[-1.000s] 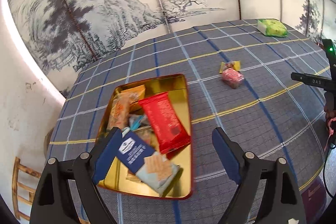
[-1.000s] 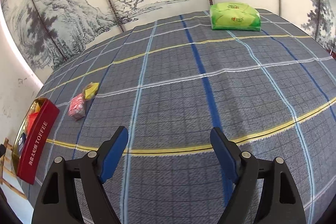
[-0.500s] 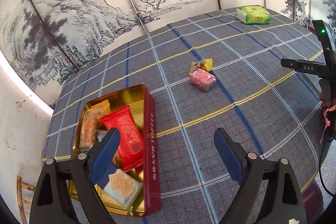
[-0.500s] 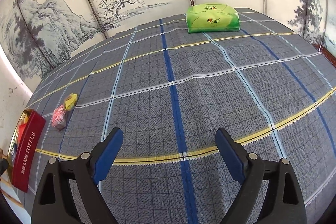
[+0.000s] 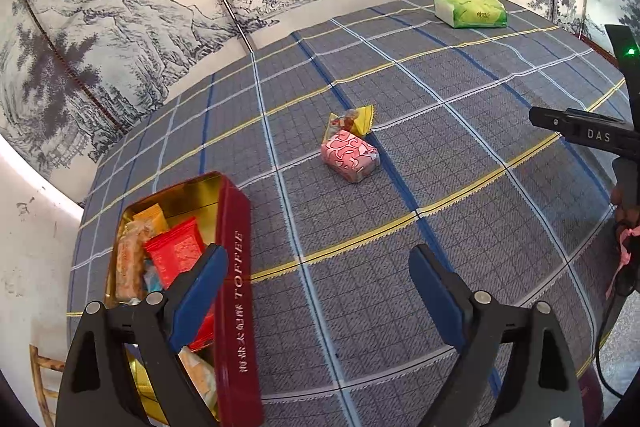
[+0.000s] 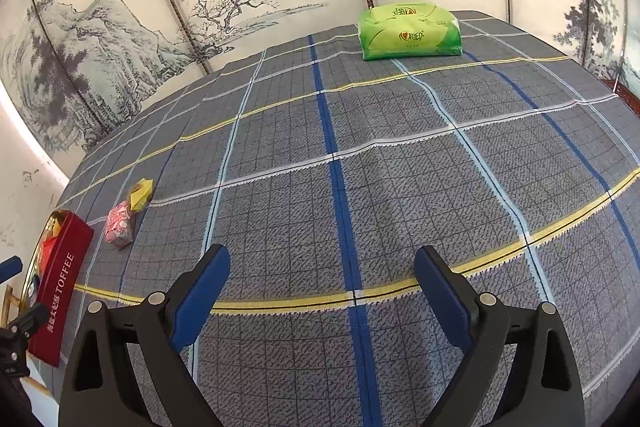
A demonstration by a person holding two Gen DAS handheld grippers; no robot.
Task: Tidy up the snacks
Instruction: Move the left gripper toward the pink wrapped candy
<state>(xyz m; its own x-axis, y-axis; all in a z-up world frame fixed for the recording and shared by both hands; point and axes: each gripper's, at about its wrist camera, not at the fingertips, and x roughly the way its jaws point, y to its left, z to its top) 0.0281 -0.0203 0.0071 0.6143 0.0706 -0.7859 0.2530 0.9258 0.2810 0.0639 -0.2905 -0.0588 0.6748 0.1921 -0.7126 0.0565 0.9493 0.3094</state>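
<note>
The tabletop (image 5: pixel 460 187), under a grey plaid cloth, carries the red toffee tin (image 5: pixel 234 291) at its left edge, lid off and already packed with wrapped snacks. A green tissue pack (image 6: pixel 410 33) sits at the far side, well apart from everything else. Two snacks remain loose near the middle: a pink wrapped snack (image 5: pixel 350 155) and, touching its far end, a smaller yellow wrapped candy (image 5: pixel 352 119).

The left claw (image 5: pixel 314 291) hangs just right of the tin's long wall with its jaws spread wide and nothing between them. The right claw (image 6: pixel 322 289) is empty too, its jaws opening over bare cloth.

The step in hand looks like fetching the pink snack. It would go best with the left claw centred over the packet's short axis, pads closing on the long flanks, and low enough to catch the soft wrapper without dragging the candy along. Whether the two wrappers overlap is hard to tell from here.

Compared with a second ago, the left claw has swung away from above the tin's contents toward the loose snacks, which now sit nearer the centre of its view. The right claw has widened and barely shifted.
</note>
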